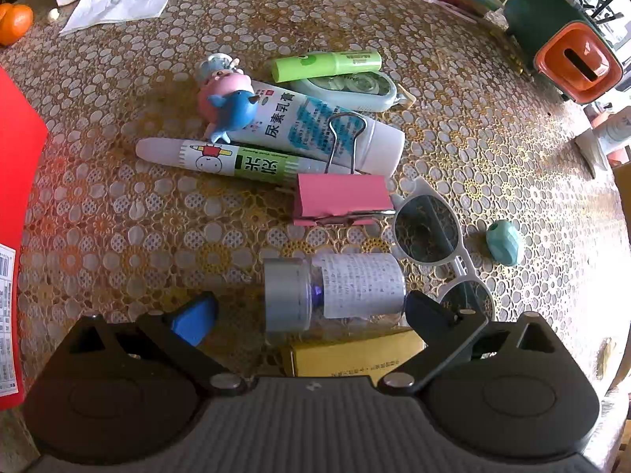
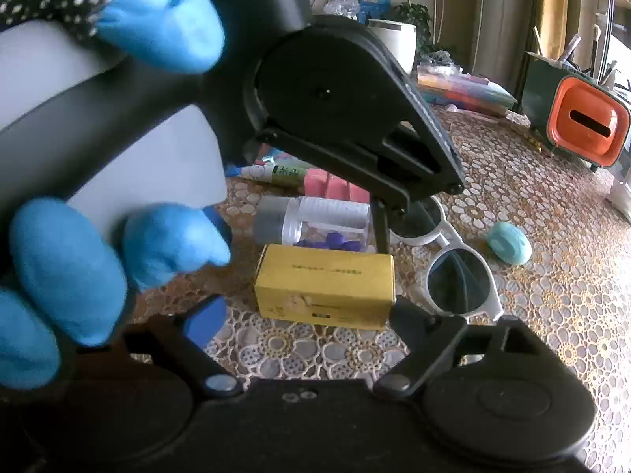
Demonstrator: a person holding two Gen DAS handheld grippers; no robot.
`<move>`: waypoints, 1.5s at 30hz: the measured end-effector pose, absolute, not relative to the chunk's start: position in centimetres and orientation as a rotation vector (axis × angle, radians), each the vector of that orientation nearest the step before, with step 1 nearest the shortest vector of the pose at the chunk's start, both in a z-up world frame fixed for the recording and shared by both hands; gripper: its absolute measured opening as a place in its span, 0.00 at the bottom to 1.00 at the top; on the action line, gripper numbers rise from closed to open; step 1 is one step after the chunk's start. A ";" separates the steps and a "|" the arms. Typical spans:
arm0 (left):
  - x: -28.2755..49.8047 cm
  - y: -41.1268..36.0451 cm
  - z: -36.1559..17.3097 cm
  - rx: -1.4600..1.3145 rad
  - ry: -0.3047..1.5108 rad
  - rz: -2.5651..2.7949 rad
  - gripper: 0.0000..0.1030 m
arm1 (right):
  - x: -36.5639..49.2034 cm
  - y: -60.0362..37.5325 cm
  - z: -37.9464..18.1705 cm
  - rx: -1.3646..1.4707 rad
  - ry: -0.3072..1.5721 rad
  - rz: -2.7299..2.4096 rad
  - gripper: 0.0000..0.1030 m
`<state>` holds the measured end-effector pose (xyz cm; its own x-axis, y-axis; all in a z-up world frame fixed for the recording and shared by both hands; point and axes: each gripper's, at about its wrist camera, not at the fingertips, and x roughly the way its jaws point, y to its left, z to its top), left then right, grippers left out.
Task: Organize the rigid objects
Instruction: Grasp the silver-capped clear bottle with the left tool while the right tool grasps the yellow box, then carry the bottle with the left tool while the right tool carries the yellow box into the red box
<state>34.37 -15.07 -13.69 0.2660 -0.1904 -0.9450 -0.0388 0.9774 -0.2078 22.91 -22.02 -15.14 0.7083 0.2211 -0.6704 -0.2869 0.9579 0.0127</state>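
A clear bottle point(image 1: 335, 295) with a grey cap lies on its side on the lace-patterned tablecloth point(image 1: 118, 216). My left gripper point(image 1: 311, 315) points steeply down over it, open, one finger on each side of the bottle; the blue pad point(image 1: 193, 319) stands clear of the cap. Just in front of the bottle point(image 2: 315, 220) lies a yellow box point(image 2: 323, 287). It sits between the fingers of my right gripper point(image 2: 311, 319), which is open, with a gap at its blue pad point(image 2: 205, 323). A blue-gloved hand point(image 2: 67, 268) holds the left gripper and hides the left of that view.
A pink binder clip point(image 1: 341, 199), white sunglasses point(image 1: 434, 236) and a teal lump point(image 1: 503, 242) lie close by. Further off lie a glue stick point(image 1: 221, 161), cream tube point(image 1: 315, 126), whale toy point(image 1: 232, 106), green marker point(image 1: 327, 65) and correction tape point(image 1: 355, 86). An orange-fronted green box point(image 1: 572, 63) stands far right.
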 end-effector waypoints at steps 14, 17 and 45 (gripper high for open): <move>33.5 -15.3 -12.6 -0.154 1.246 -0.145 0.71 | 22.7 -22.3 -14.8 -0.088 0.734 0.253 0.68; 33.2 -14.9 -12.4 -0.154 1.242 -0.146 0.71 | 22.5 -22.0 -14.7 -0.098 0.733 0.249 0.68; 25.8 -8.0 -2.5 -0.138 1.073 -0.226 0.71 | 17.3 -22.2 -7.1 -0.055 0.642 0.322 0.67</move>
